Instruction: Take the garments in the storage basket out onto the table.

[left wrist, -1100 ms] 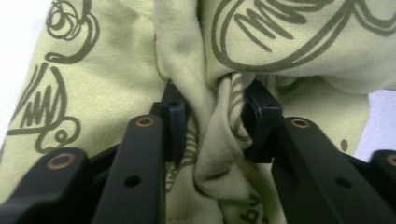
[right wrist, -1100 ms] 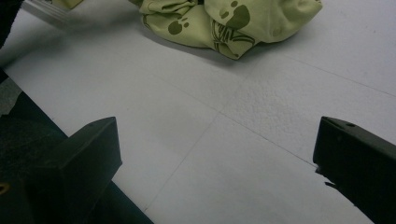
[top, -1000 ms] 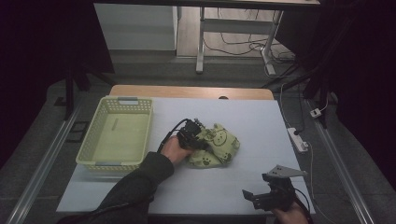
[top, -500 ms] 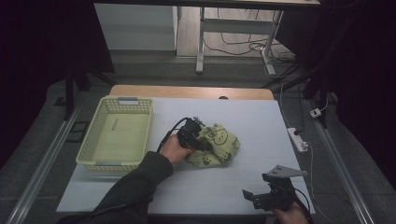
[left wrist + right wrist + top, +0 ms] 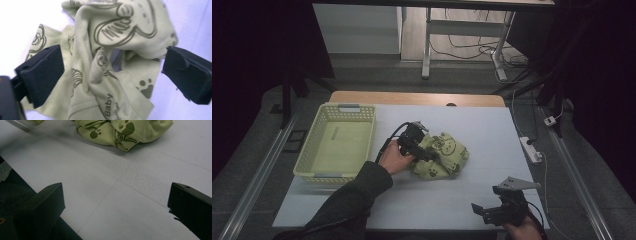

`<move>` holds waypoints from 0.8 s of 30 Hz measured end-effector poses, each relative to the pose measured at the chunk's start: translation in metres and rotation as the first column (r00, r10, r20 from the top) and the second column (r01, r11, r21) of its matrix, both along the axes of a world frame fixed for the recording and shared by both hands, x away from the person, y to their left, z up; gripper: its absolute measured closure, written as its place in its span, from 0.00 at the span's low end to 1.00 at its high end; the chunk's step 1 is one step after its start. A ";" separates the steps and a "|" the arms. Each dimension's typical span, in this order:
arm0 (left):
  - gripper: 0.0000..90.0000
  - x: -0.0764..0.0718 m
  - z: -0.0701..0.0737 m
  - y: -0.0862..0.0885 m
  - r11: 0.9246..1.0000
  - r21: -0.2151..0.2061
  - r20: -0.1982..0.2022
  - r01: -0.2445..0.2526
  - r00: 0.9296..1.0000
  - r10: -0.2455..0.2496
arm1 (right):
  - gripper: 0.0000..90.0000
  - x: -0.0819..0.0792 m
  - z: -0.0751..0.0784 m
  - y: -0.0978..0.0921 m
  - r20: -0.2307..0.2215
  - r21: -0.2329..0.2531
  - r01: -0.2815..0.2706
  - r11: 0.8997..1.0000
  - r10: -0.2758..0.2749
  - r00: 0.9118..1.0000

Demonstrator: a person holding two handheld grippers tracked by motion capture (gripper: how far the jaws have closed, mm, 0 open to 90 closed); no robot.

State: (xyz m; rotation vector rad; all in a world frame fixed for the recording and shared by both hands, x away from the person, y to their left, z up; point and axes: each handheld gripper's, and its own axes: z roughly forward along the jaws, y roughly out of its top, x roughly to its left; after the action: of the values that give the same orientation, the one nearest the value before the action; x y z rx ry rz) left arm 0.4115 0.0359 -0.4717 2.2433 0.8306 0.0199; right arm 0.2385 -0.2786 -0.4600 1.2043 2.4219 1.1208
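A crumpled pale green baby garment [image 5: 442,156] with dark paw and bear prints lies in a heap at the middle of the white table. My left gripper [image 5: 424,150] rests on its left side, jaws open and set wide apart on either side of the bunched cloth [image 5: 110,62]. My right gripper [image 5: 484,212] hovers open near the table's front right edge, apart from the garment [image 5: 125,131], with bare table between its jaws.
A pale green plastic basket [image 5: 312,150] stands at the table's left side, with nothing visible inside. A white power strip [image 5: 531,149] lies off the table's right edge. White foam board [image 5: 492,130] covers the tabletop.
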 end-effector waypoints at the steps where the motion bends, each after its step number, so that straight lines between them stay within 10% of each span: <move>1: 0.03 -0.001 0.002 0.001 1.000 -0.004 0.003 0.000 1.000 0.000 | 0.01 0.000 0.000 0.000 0.001 0.000 0.000 1.000 0.000 1.000; 24: 0.00 -0.034 0.016 0.032 0.993 -0.104 0.017 0.057 0.998 -0.056 | 0.01 0.000 0.000 0.000 0.000 0.002 -0.005 1.000 0.005 1.000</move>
State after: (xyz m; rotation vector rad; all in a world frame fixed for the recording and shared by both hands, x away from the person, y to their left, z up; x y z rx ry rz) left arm 0.3778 0.0679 -0.4561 2.1652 0.7435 -0.0334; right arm 0.2385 -0.2785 -0.4600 1.1988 2.4256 1.1246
